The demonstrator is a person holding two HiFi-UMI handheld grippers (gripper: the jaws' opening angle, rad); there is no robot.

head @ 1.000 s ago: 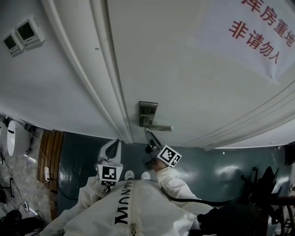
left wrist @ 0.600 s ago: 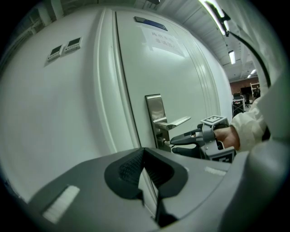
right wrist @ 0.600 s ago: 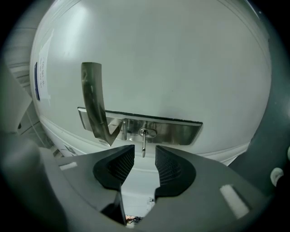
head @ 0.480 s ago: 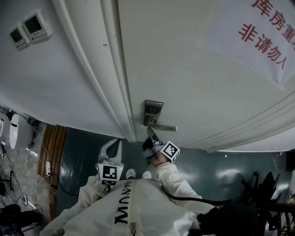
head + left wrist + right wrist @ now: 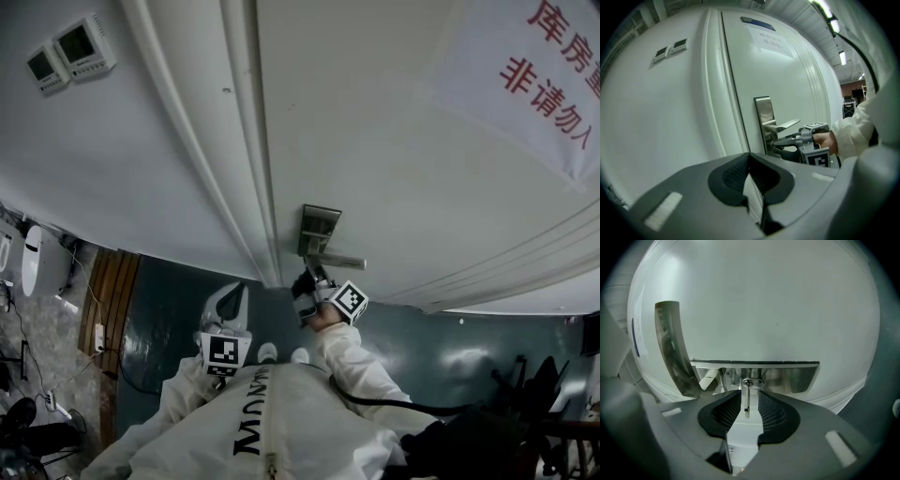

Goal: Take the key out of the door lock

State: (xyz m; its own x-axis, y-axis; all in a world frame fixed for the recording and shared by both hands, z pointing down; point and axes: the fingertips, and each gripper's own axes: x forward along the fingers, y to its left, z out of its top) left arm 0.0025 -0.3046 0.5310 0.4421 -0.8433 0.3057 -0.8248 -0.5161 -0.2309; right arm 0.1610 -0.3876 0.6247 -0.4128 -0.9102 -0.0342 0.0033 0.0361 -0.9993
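Note:
A small metal key (image 5: 746,398) sticks out of the steel lock plate (image 5: 319,230) on the white door, below the lever handle (image 5: 339,262). My right gripper (image 5: 313,280) is up against the lock. In the right gripper view its jaws are closing around the key, with a thin gap still showing on both sides. The right gripper (image 5: 746,403) points straight at the lock plate (image 5: 783,378). My left gripper (image 5: 228,306) hangs low to the left of the door frame, its pads together on nothing. The left gripper view shows the right gripper (image 5: 782,142) at the plate (image 5: 764,112).
Two wall control panels (image 5: 73,52) sit on the wall at the upper left. A paper sign with red characters (image 5: 553,66) hangs on the door at the upper right. The moulded door frame (image 5: 246,141) runs beside the lock. Dark furniture (image 5: 548,384) stands at the lower right.
My right gripper has moved up from below the handle to the lock plate. The left gripper has stayed where it was.

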